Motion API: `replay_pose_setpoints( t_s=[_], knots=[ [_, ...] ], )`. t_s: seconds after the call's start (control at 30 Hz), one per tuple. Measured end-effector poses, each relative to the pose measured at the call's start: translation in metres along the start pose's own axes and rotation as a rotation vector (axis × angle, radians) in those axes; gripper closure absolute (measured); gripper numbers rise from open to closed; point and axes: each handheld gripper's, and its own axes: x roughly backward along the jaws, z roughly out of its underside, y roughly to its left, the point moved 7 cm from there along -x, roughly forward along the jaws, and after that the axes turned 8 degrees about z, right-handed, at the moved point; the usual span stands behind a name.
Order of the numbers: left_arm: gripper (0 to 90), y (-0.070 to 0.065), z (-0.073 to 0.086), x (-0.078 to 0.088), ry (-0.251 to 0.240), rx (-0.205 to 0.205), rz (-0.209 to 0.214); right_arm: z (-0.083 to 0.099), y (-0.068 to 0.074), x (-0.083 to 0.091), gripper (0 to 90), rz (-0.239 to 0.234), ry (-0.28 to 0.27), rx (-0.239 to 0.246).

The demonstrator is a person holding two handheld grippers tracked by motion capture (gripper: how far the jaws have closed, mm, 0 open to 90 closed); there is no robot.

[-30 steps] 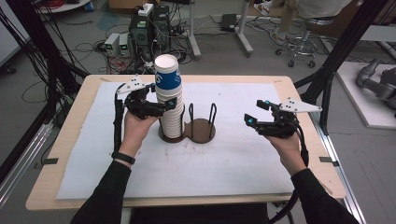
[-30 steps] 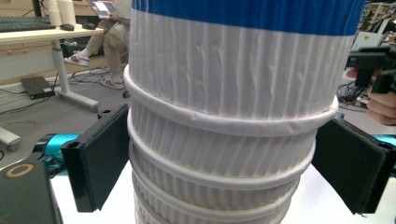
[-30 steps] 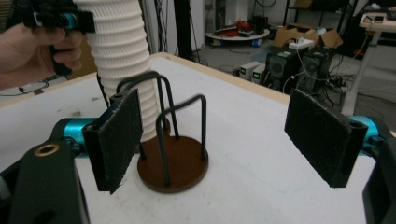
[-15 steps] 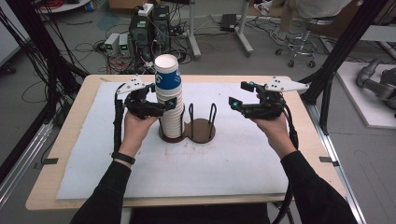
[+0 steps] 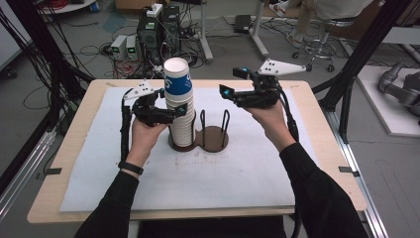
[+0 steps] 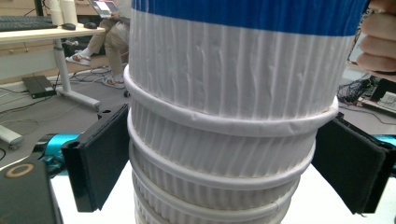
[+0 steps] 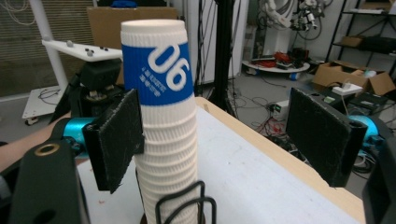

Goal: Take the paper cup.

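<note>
A tall stack of ribbed white paper cups (image 5: 179, 106), the top one with a blue band, stands upside down in a brown holder (image 5: 214, 140) on the table. My left gripper (image 5: 178, 115) is shut on the stack about halfway up. In the left gripper view both black pads (image 6: 100, 158) press against the cup rims (image 6: 229, 116). My right gripper (image 5: 232, 82) hangs raised to the right of the stack's top, open, with nothing between its pads (image 7: 322, 135). In the right gripper view the stack (image 7: 161, 116) stands beyond the left pad.
The holder's second ring, ringed by black wire loops (image 5: 225, 121), is beside the stack. A white mat (image 5: 247, 178) covers the wooden table (image 5: 74, 163). Beyond the far edge lie cables, electronics and a stool (image 5: 317, 47).
My right gripper has risen and moved left toward the top of the stack. The left gripper and the stack have not moved.
</note>
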Motion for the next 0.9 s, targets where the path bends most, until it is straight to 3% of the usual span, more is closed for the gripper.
replay_pose_setpoints(
  t_s=[0.53,0.7,0.9],
  knots=[
    [10.4,0.0,0.0,0.0,0.001,-0.001,0.004,-0.035,0.028,-0.051,19.8,-0.094,0.011,-0.028],
    [10.4,-0.001,0.0,0.0,0.001,-0.002,0.003,-0.042,0.037,-0.068,19.8,-0.125,0.04,-0.036],
    [10.4,-0.001,0.0,0.0,0.0,0.0,0.003,-0.047,0.048,-0.086,19.8,-0.126,0.069,-0.031]
  ],
)
